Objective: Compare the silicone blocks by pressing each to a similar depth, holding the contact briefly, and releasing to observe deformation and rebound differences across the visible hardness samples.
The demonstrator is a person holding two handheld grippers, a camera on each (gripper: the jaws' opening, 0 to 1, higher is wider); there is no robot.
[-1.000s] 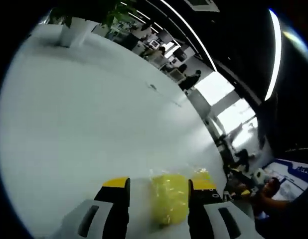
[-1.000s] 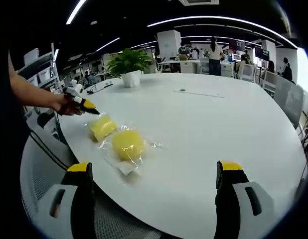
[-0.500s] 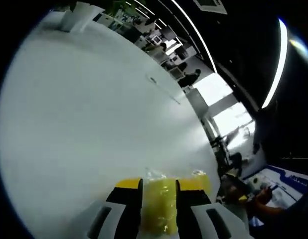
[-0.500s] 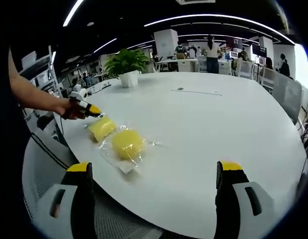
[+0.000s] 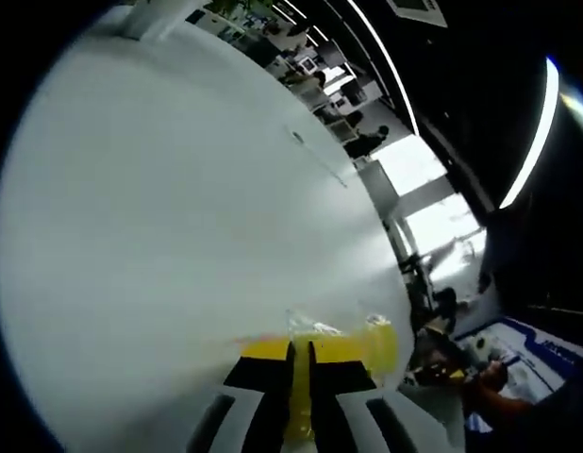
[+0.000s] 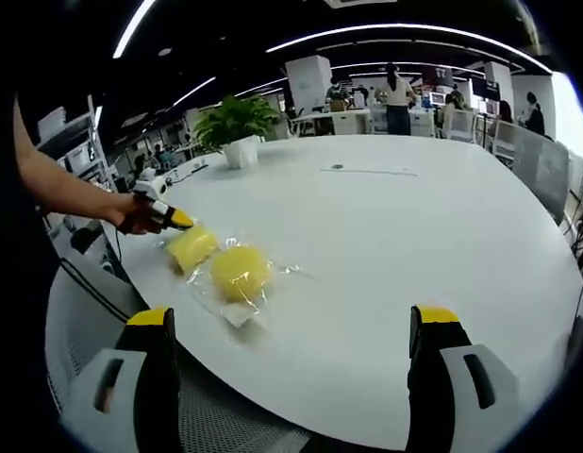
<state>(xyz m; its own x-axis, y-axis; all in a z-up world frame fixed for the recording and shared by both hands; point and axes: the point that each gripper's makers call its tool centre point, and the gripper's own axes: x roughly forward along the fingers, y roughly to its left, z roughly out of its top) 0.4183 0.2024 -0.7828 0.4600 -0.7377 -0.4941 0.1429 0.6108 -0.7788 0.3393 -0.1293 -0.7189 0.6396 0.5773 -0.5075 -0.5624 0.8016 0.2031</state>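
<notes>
Here the left gripper (image 5: pixel 301 382) has its fingers pinched hard on a yellow silicone block (image 5: pixel 299 415), squashed to a thin sliver between them. The right gripper (image 6: pixel 291 377) is spread wide; a rounder yellow block (image 6: pixel 240 272) in clear wrap lies ahead on the white bench (image 6: pixel 405 236).

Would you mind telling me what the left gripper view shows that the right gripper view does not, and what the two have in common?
The left gripper view looks along the left gripper, whose jaws have squeezed a yellow silicone block down to a thin strip, and a bright window lies beyond the table edge. The right gripper view shows the right gripper with its jaws wide apart and holding nothing, a second, rounder bagged yellow block, a potted plant, and the person's hand on the left gripper. Both share the white table and the squeezed block.
</notes>
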